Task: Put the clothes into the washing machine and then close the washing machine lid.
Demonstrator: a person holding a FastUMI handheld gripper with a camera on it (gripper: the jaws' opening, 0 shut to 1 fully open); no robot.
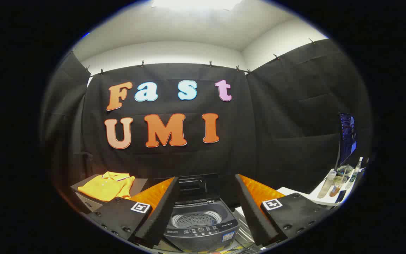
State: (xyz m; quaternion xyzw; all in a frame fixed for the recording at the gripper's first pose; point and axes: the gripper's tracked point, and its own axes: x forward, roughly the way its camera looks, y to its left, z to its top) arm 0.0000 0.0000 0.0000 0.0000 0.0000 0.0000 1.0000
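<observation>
Between the gripper's (206, 197) two widely parted fingers (164, 208), which hold nothing, a small dark-grey top-loading washing machine (203, 229) sits low in the gripper view, its lid (196, 185) raised upright at the back and its perforated metal drum (194, 220) open to the camera. A row of buttons and a small sticker run along the machine's front control panel (203, 233), nearest the fingers. Each finger is black on its inner face and orange on the outer side, and each carries a square black-and-white marker (140, 207) on the black mount behind it. Off to the left of the left finger, well apart from the machine, a yellow polo shirt (108, 185) with a striped collar lies folded flat on a dark grey box (86, 201), untouched. To the right of the right finger, a white shelf (324, 201) holds several bottles (328, 183) and small jars, with a dark monitor (346, 137) standing just behind them. Black cloth hangs clipped around the booth as its wall, and above it white walls meet a brightly lit ceiling (196, 21).
</observation>
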